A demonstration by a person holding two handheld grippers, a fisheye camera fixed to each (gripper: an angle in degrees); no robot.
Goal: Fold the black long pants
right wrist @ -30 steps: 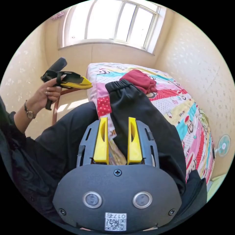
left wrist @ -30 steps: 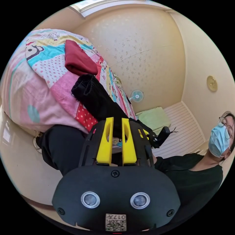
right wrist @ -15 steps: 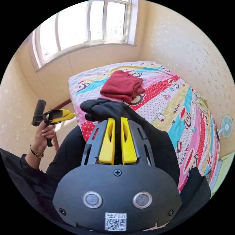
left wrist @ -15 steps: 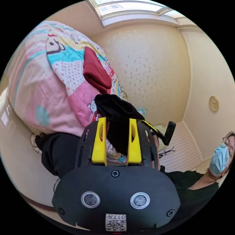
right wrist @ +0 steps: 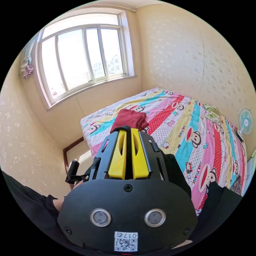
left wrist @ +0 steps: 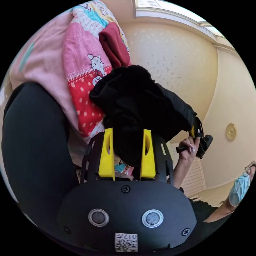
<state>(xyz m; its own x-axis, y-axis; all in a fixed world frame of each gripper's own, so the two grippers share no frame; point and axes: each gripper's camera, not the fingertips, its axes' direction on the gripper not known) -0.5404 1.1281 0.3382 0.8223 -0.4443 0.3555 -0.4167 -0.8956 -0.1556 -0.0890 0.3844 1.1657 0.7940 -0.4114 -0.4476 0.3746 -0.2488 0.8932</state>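
Left gripper view: the left gripper point(left wrist: 127, 138) has its yellow jaws spread apart, and a hanging fold of the black long pants point(left wrist: 138, 106) drops down between them. The cloth fills most of the gap; whether both jaws press on it I cannot tell. Beyond the jaw tips the pants bunch into a thick, crumpled, matte black mass — no waistband or leg visible as such. Left of the jaws lies the edge of the bed point(left wrist: 80, 88) with its pink and red dotted sheet; beyond the bunch sits a folded dark red garment point(left wrist: 114, 45). Right of the jaws a hand point(left wrist: 188, 150) grips the right gripper point(left wrist: 201, 137), partly hidden behind the black cloth.

Right gripper view: the right gripper point(right wrist: 127, 138) has its jaws nearly together, with a thin dark strip of black cloth in the narrow slot — apparently pinched. More of the pants point(right wrist: 176, 176) hangs right of and below the jaws. Just past the tips lies the red garment point(right wrist: 129, 120) on the bed point(right wrist: 186, 128).
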